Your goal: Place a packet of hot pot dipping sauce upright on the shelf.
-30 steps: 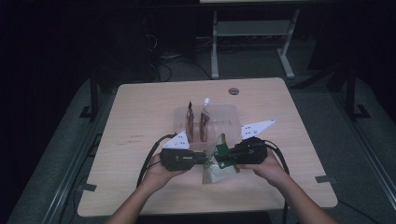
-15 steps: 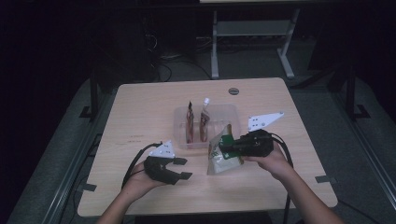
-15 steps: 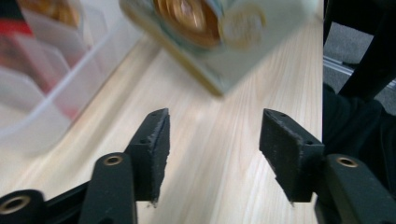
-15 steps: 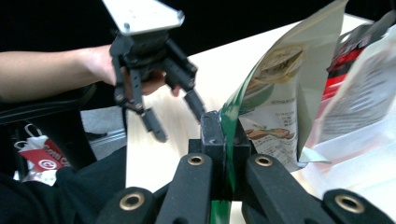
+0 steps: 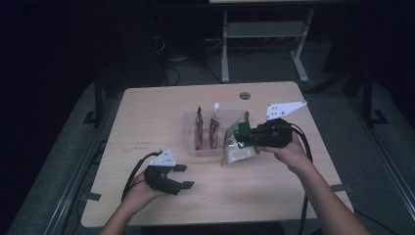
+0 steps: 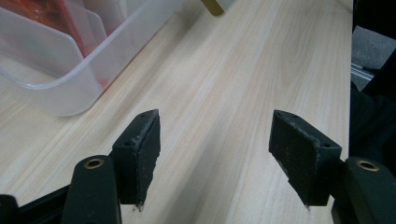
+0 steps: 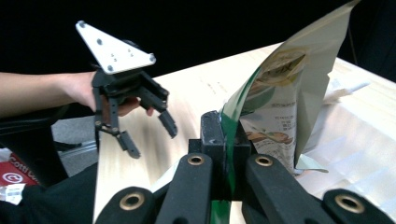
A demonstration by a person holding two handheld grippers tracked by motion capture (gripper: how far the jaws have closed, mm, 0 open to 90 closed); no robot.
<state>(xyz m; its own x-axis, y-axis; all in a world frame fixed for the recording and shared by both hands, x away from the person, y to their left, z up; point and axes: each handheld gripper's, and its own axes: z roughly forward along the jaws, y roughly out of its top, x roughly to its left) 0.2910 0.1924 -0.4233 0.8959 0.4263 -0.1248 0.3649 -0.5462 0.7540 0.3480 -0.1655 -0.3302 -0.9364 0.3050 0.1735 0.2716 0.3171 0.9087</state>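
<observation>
A green and white snack bag hangs just right of a clear plastic bin, its lower corner near the table. My right gripper is shut on the bag's green edge; in the right gripper view the jaws pinch that edge and the bag rises to the right. Two upright packets stand in the bin. My left gripper rests open near the table's front left, holding nothing. In the left gripper view it points over bare wood, with the bin ahead at the left.
The wooden table has a round cable hole at the back. A white metal stand is on the floor beyond it. The left gripper appears open, farther off, in the right gripper view.
My left gripper has let go of the bag, opened and pulled back left toward the front edge. My right gripper has lifted the bag and carried it slightly right and back.
</observation>
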